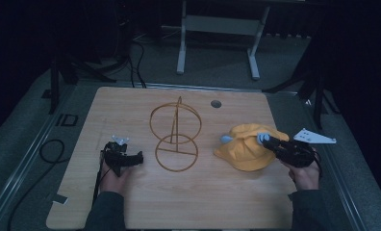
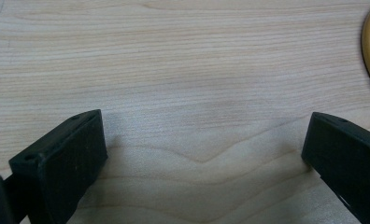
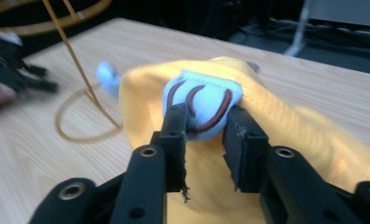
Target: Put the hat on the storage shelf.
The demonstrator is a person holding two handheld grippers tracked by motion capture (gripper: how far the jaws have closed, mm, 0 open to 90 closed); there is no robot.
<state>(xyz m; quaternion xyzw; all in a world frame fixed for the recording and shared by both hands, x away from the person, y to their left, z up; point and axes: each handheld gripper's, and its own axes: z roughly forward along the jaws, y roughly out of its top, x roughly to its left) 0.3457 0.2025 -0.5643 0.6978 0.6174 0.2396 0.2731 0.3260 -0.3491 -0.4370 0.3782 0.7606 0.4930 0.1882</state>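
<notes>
The soft yellow fabric hat (image 1: 246, 151) with pale blue trim lies slumped on the light wooden table (image 1: 203, 202), just to the right of the gold wire stand (image 1: 175, 137) made of an upright hoop over a flat base ring. The right gripper (image 3: 205, 119) has its jaws drawn in narrow on a pale blue, brown-striped ear-like tab (image 3: 202, 100) at the edge of the hat farthest from the stand, and the cloth looks slightly bunched and raised there. From where I stand, the hold looks slim: the pinch is on that small tab alone, so if the hat is lifted toward the stand, its weight could pull the tab free and drop it. The loose cloth could also drag against the light wire stand and tip or slide it, since nothing steadies its base. The left gripper (image 1: 123, 159) rests low over the table on the other side of the stand, near its base ring. Its jaws are spread wide with nothing between them but bare wood, and the ring's gold edge lies just off to one side.
</notes>
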